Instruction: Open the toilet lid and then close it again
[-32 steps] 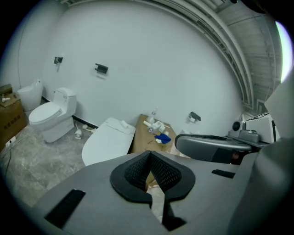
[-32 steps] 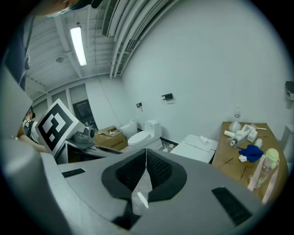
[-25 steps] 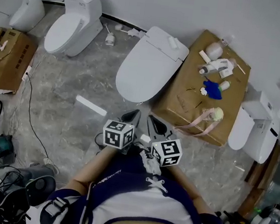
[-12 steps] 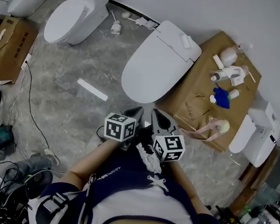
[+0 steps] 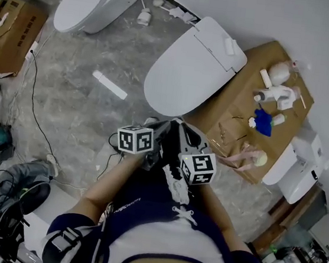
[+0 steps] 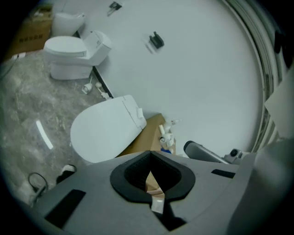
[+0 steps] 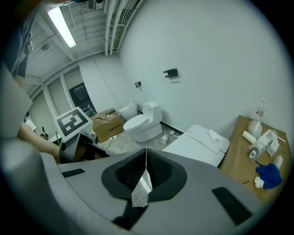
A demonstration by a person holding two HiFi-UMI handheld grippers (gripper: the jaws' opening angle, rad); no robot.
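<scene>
A white toilet [image 5: 187, 71] with its lid closed stands on the grey floor just beyond both grippers. It also shows in the left gripper view [image 6: 103, 131] and in the right gripper view [image 7: 197, 144]. My left gripper [image 5: 164, 128] and right gripper [image 5: 185, 135] hang side by side in front of the person's chest, a short way from the lid's front rim and touching nothing. The left gripper [image 6: 149, 172] is shut with nothing held. Empty too, the right gripper [image 7: 146, 160] has its jaws pressed together.
A large cardboard box [image 5: 235, 136] with bottles, a blue thing and a doll stands right of the toilet. A second toilet [image 5: 91, 3] is at the far left, a third [image 5: 294, 167] at the right. A white strip [image 5: 109, 84] and cables [image 5: 34, 103] lie on the floor.
Both grippers have come down and forward towards the toilet, staying shut. The left one has rolled, so its marker cube faces differently. The toilet lid has stayed closed.
</scene>
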